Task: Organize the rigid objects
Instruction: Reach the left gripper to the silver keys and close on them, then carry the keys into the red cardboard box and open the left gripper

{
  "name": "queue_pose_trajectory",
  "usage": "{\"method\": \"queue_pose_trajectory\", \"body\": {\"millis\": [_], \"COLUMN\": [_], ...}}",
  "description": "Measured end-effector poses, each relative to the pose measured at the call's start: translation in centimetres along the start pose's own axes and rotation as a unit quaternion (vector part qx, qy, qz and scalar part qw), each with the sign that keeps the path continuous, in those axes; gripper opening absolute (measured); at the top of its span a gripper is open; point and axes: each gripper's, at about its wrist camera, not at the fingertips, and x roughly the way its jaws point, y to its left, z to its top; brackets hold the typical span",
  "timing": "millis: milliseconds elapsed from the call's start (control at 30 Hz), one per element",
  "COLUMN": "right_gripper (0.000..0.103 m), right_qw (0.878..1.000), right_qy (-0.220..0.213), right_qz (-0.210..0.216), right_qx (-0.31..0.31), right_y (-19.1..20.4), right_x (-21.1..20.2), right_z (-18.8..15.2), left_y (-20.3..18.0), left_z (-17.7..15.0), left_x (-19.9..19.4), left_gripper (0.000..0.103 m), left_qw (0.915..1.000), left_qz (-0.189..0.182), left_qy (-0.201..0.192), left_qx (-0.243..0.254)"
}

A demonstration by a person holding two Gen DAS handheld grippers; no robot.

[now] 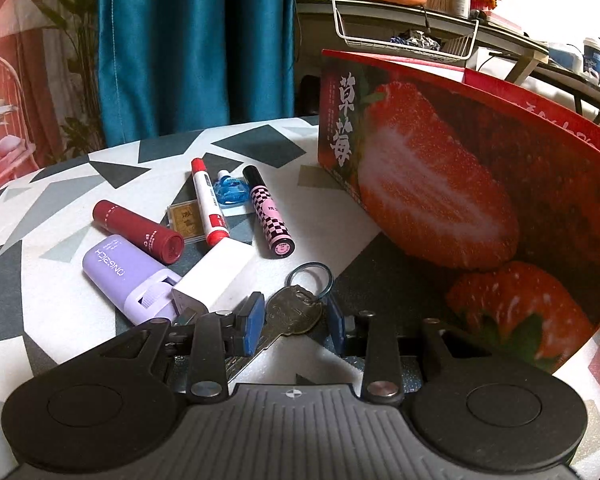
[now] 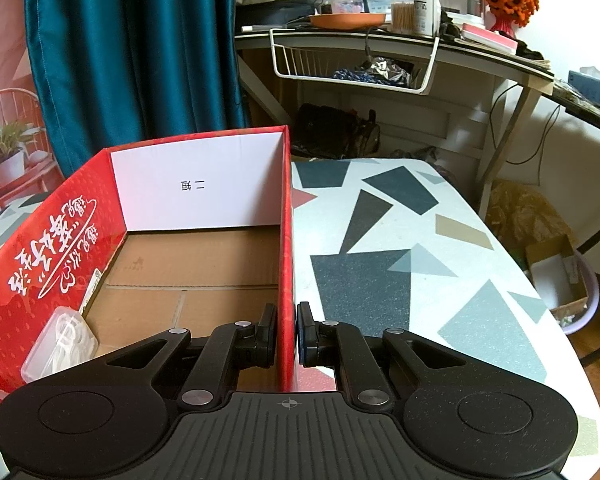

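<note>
A brass key [image 1: 290,314] on a blue ring [image 1: 311,280] lies on the patterned table between the blue pads of my left gripper [image 1: 296,320]. The pads stand a little off its head, so the gripper is open. The key's blade runs under the left finger. The red strawberry box [image 1: 460,184] stands just to the right. In the right wrist view my right gripper [image 2: 287,332] is shut on the right wall of that box [image 2: 287,240], one finger inside and one outside. A clear plastic case [image 2: 64,340] lies in the box's near left corner.
Left of the key lie a white block [image 1: 212,276], a lilac case [image 1: 128,276], a dark red tube [image 1: 138,230], a red marker [image 1: 209,204], a pink checked tube [image 1: 270,216], a small blue bottle [image 1: 230,194] and a gold card [image 1: 186,220]. A cluttered desk [image 2: 380,36] stands behind.
</note>
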Motion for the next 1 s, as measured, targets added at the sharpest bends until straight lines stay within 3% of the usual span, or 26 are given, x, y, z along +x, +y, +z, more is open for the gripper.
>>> {"method": "queue_pose_trajectory", "body": {"millis": [233, 367, 500, 633, 733, 800, 933, 967, 1000], "right_gripper": [0.009, 0.009, 0.009, 0.009, 0.009, 0.009, 0.009, 0.009, 0.009], "right_qw": [1.000, 1.000, 1.000, 1.000, 1.000, 1.000, 1.000, 1.000, 1.000], "right_qy": [-0.002, -0.004, -0.004, -0.004, -0.005, -0.006, -0.005, -0.006, -0.006], "right_qz": [0.000, 0.002, 0.002, 0.002, 0.001, 0.000, 0.001, 0.001, 0.001], "right_qx": [-0.010, -0.008, -0.008, -0.008, -0.007, -0.007, -0.007, -0.007, -0.007], "right_y": [0.2, 0.1, 0.0, 0.0, 0.0, 0.1, 0.1, 0.1, 0.0], "right_x": [0.0, 0.0, 0.0, 0.0, 0.0, 0.0, 0.0, 0.0, 0.0], "right_z": [0.1, 0.0, 0.0, 0.0, 0.0, 0.0, 0.0, 0.0, 0.0], "left_y": [-0.3, -1.4, -1.9, -2.3, -2.1, -1.7, -1.1, -1.1, -1.1], "left_z": [0.6, 0.7, 0.7, 0.6, 0.5, 0.5, 0.8, 0.8, 0.8], "left_x": [0.1, 0.0, -0.2, -0.2, -0.2, -0.1, 0.2, 0.2, 0.2], "left_gripper": [0.033, 0.033, 0.033, 0.034, 0.039, 0.048, 0.050, 0.046, 0.033], "left_qw": [0.9998, 0.9990, 0.9995, 0.9992, 0.9993, 0.9994, 0.9995, 0.9995, 0.9995], "left_qz": [0.007, 0.030, 0.002, 0.005, 0.005, 0.009, -0.001, -0.003, -0.013], "left_qy": [0.018, 0.019, 0.022, 0.018, 0.019, 0.020, 0.027, 0.026, 0.024], "left_qx": [0.001, 0.027, 0.024, 0.037, 0.031, 0.027, 0.015, 0.015, 0.012]}}
